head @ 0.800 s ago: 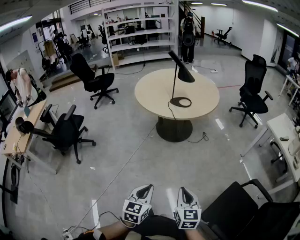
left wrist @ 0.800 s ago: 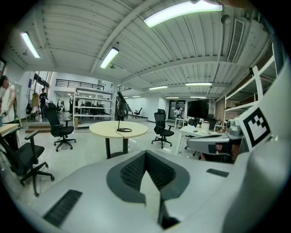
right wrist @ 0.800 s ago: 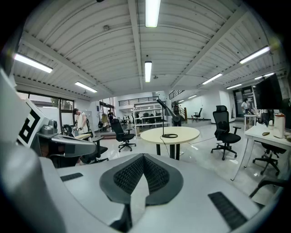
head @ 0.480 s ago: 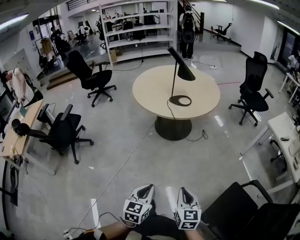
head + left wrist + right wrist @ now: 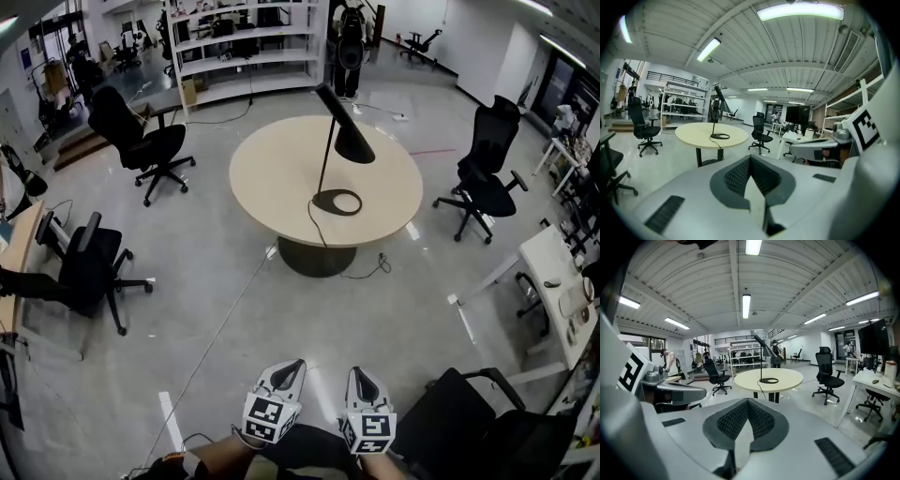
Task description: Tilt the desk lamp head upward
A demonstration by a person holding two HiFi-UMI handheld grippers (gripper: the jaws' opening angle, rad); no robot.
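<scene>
Open office floor, seen from above and from both tools.

(a) The desk lamp (image 5: 325, 159) stands on the round table (image 5: 267, 173) in the middle of the room, slightly toward the table's near right part. Its ring-shaped base (image 5: 337, 202) lies flat on the tabletop, a thin upright stem rises from it, and the black cone-shaped lamp head (image 5: 352, 143) hangs at the top with its wide end facing down toward the table. A cord (image 5: 311, 225) runs from the base over the near table edge.

(b) The left gripper (image 5: 291, 371) and the right gripper (image 5: 360, 379) are held low and side by side, close to the person's body, both pointing toward the table and well apart from the lamp. In the left gripper view the left gripper (image 5: 751, 185) has its jaws pressed together with nothing between them; the lamp (image 5: 715, 119) and table (image 5: 691, 133) appear far ahead, left of centre. In the right gripper view the right gripper (image 5: 746, 425) likewise has its jaws pressed together and empty, with the lamp (image 5: 762, 363) and table (image 5: 787, 376) straight ahead in the distance.

(c) Surroundings: a black office chair (image 5: 141, 141) left of the table, another office chair (image 5: 483, 159) to its right, white shelving (image 5: 244, 42) behind, and a person with a backpack (image 5: 352, 47) standing beyond the table.
</scene>
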